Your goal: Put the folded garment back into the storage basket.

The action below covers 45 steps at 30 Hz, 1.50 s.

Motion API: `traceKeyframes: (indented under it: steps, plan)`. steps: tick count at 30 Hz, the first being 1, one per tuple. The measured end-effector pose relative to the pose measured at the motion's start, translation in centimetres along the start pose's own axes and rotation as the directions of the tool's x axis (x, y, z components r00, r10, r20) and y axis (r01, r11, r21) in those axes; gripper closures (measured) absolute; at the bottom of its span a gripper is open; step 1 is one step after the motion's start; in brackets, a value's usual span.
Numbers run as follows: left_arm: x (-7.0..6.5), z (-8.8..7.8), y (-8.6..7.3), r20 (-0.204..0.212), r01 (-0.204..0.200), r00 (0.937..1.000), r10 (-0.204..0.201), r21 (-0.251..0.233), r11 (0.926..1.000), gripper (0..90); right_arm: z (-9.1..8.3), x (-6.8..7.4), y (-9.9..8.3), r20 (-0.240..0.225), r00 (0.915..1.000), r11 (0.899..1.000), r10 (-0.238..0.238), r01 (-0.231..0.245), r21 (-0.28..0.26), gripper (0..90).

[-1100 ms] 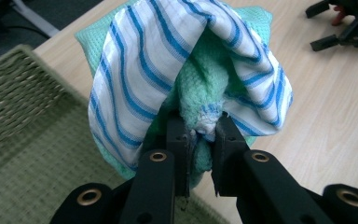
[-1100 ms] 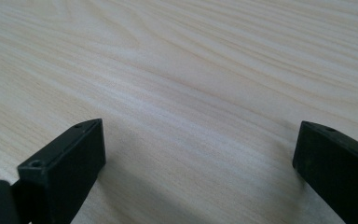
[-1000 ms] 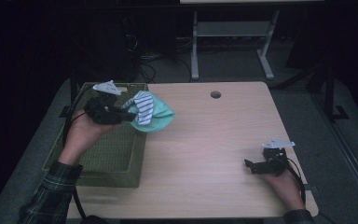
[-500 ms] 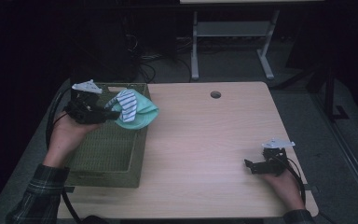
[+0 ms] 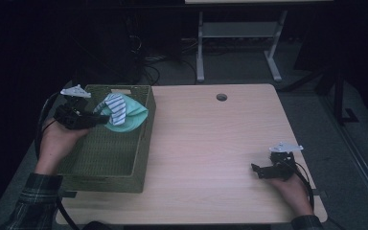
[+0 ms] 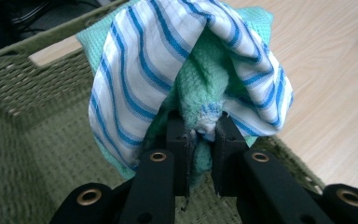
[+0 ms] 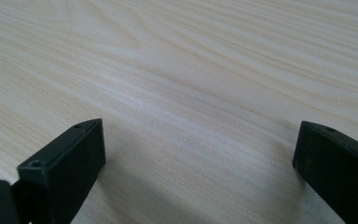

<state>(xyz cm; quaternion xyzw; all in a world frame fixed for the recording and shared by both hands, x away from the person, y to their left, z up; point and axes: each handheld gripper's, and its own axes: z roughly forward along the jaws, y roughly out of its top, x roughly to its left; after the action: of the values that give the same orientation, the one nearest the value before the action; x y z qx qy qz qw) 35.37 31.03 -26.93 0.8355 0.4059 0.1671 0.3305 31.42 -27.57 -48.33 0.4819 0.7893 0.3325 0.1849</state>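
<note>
Cloth bundle (image 6: pixel 186 70): outer cloth white with blue stripes, inner cloth plain mint green, bumpy weave.
Basket (image 5: pixel 141 143): olive green, woven look all over; pale wood strip (image 6: pixel 56 50) on far rim.
Table (image 5: pixel 220 153): light wood, thin wavy grain lines; small dark round hole (image 5: pixel 221 97).
Left gripper (image 6: pixel 200 135): black, gold-coloured rings; light grey plate on top.
Right gripper (image 5: pixel 255 168): black, light grey plate.
Sleeve (image 5: pixel 33 201): dark green checks.
Floor (image 5: pixel 354 124): dark grey.

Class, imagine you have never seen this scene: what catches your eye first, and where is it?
The bundle of cloths, one white with blue stripes over a mint-green one, pinched in the left gripper above the green woven basket at the table's left edge. Far right, the right gripper rests open-jawed on the bare wooden table.
</note>
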Motion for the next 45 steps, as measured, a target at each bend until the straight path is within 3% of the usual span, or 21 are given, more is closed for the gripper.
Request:
traceKeyframes:
  steps: [10,21,33,42,45]
  plan:
    - [1.0,1.5,-2.0,-0.062,0.042,0.9972,-0.041,0.008,0.9991,79.2,0.0,0.0,0.0,0.0,1.0,1.0,-0.001,0.001,0.0,1.9]
    - [2.1,3.4,-4.4,-0.095,0.092,0.9914,-0.091,0.013,0.9956,79.3,0.0,0.0,0.0,0.0,1.0,1.0,0.0,0.0,0.0,1.9]
    - [2.5,4.6,-5.6,-0.109,0.096,0.9896,-0.094,0.018,0.9952,79.3,0.0,0.0,0.0,0.0,1.0,1.0,0.001,-0.001,0.0,1.9]
    - [2.6,6.0,-6.5,-0.112,0.08,0.991,-0.074,0.054,0.9954,79.2,0.0,0.0,0.0,0.0,1.0,1.0,0.0,0.0,-0.001,1.9]
    - [2.7,6.5,-6.8,-0.109,0.092,0.9903,-0.086,0.056,0.9942,79.2,0.0,0.0,0.0,0.0,1.0,1.0,0.001,-0.001,-0.001,1.9]
